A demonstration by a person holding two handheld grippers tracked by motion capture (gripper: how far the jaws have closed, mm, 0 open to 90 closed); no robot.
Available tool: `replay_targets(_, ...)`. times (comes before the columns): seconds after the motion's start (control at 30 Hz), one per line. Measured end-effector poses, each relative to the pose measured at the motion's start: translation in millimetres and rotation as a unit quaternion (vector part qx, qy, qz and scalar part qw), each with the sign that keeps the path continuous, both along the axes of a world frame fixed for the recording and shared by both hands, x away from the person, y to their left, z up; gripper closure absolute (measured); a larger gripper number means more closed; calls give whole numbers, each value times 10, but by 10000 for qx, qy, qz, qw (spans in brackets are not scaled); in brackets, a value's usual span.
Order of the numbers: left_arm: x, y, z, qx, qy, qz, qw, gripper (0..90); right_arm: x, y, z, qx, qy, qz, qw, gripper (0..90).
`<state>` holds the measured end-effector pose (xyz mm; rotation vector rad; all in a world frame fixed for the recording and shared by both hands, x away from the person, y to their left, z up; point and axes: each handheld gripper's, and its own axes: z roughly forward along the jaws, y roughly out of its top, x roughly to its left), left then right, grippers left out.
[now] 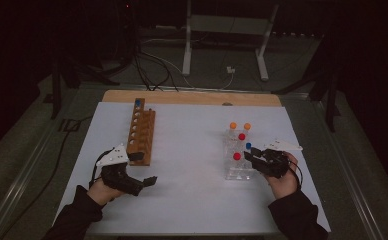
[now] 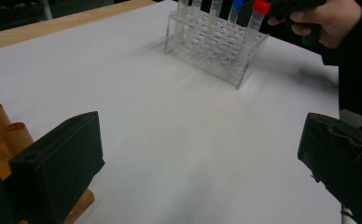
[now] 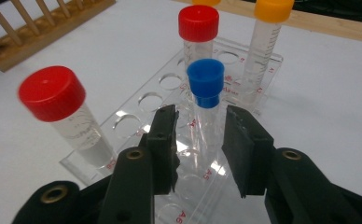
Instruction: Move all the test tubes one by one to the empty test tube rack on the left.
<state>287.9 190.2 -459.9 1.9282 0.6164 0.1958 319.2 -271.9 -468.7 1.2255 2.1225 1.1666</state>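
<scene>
Standing between right gripper (image 3: 198, 149) fingers, blue-capped tube (image 3: 205, 100), clear rack (image 3: 258, 60)

My table (image 1: 192, 97) is a wooden top, bare only along its far edge; a big white sheet (image 1: 192, 165) covers the rest. On the sheet to my left stands a wooden rack (image 1: 141, 132) (running lengthwise away from me), and well apart to my right a clear plastic rack (image 1: 238, 152) stands, holding capped tubes.
</scene>
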Motion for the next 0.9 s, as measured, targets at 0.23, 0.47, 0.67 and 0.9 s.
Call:
replay_targets(0.23,-4,-2,2,-20,-13,-3,10000,8,64,22,-26,-73,50,-46,10000,732)
replay_targets(0.47,-3,5,3,-24,2,-25,10000,8,82,29,-18,-131,24,-120,9998,766)
replay_targets(0.67,-2,5,3,-18,4,-29,10000,8,63,34,25,-192,-36,-82,9998,767)
replay_targets(0.9,-3,8,4,-19,-3,-33,10000,8,4,-4,170,-143,-225,-85,9996,767)
